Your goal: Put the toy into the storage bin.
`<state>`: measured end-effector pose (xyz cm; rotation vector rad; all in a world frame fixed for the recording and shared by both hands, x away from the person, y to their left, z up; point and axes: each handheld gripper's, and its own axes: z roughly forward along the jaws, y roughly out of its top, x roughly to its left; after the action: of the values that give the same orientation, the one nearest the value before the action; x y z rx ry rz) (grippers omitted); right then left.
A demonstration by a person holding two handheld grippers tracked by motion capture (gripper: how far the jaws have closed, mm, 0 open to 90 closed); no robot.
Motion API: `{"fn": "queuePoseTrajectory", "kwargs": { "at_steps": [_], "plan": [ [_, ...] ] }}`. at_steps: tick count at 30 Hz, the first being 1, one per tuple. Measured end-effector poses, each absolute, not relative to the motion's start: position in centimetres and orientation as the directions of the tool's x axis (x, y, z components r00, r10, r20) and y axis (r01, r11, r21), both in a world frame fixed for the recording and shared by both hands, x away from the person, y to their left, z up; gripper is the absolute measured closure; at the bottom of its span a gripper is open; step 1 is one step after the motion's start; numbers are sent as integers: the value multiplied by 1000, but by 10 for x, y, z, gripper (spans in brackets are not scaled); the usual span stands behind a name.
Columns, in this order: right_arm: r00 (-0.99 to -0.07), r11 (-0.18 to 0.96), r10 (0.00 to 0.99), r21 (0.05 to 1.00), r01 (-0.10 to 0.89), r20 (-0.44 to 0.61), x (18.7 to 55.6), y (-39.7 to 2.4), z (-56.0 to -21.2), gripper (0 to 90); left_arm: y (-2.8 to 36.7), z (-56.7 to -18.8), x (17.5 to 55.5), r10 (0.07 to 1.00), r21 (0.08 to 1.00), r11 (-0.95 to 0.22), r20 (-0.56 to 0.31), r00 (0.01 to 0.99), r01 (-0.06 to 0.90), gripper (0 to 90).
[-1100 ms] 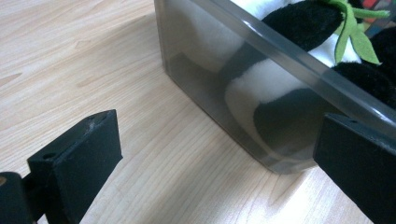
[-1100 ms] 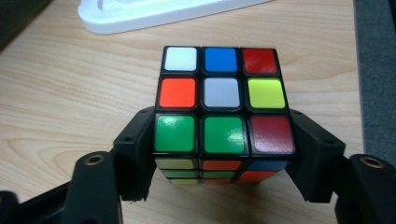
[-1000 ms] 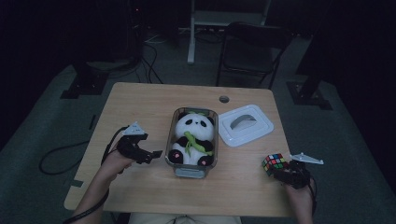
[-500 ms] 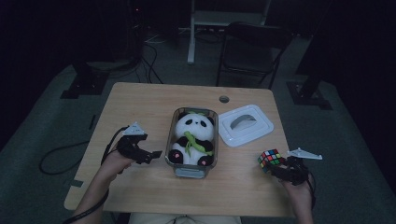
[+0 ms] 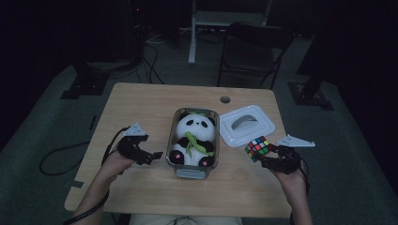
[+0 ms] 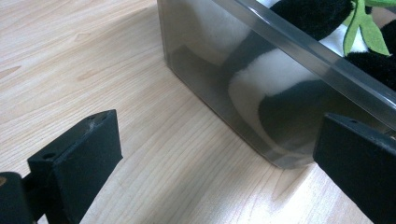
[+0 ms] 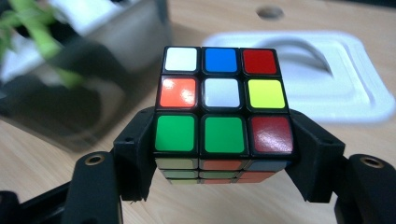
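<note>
- Dark room, chair and cables lost in the gloom behind, and one lit wooden table (image 5: 141, 101) carrying everything.
- Centre of the table: a clear plastic container (image 5: 193, 169) running lengthwise from the near edge toward the far edge, a plush panda (image 5: 193, 139) lying along it, head at the far end.
- Its white lid (image 5: 248, 125) lies apart, toward the far right corner, handle up.
- Right gripper (image 5: 263, 158) is clamped on a Rubik's cube (image 5: 258, 147), jaws squeezing two opposite faces low down, the cube held up off the wood near the right edge.
- Here's what matters: the container lies to that gripper's left and the lid just beyond the cube, so the cube has a short sideways trip to reach the box, I'd say.
- Left gripper (image 5: 157, 155) sits near the left edge, jaws wide apart and holding nothing, aimed at the container's long left wall (image 6: 261, 126) just beside it.
- The left hand (image 5: 115, 161) is the nearer one to steady the box.
</note>
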<state>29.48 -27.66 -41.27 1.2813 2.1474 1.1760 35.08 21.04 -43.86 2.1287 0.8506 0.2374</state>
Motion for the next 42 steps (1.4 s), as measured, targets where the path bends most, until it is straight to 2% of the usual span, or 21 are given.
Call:
{"fn": "queuePoseTrajectory", "kwargs": {
  "at_steps": [5, 15, 25, 32, 35, 38, 42],
  "plan": [
    [-607, 290, 792, 834, 469, 66, 301, -244, -390, 340, 210, -439, 351, 643, 745, -447, -117, 757, 495, 18],
    [-722, 365, 691, 847, 388, 33, 313, -191, -373, 340, 209, -436, 349, 629, 744, -460, -111, 769, 484, 19],
    [-791, 434, 612, 824, 364, 26, 321, -152, -375, 340, 207, -432, 346, 620, 748, -469, -100, 778, 470, 19],
    [-853, 503, 522, 799, 328, 22, 317, -122, -381, 339, 207, -422, 343, 612, 762, -469, -84, 786, 446, 34],
    [-858, 518, 514, 792, 323, 13, 316, -116, -384, 340, 207, -417, 342, 609, 769, -469, -76, 790, 435, 35],
    [-867, 503, 495, 798, 332, 49, 315, -118, -383, 340, 206, -412, 341, 610, 776, -465, -66, 790, 425, 36],
    [-880, 542, 474, 780, 313, 24, 312, -114, -386, 340, 204, -407, 339, 603, 781, -469, -57, 796, 411, 37]
  ]
}}
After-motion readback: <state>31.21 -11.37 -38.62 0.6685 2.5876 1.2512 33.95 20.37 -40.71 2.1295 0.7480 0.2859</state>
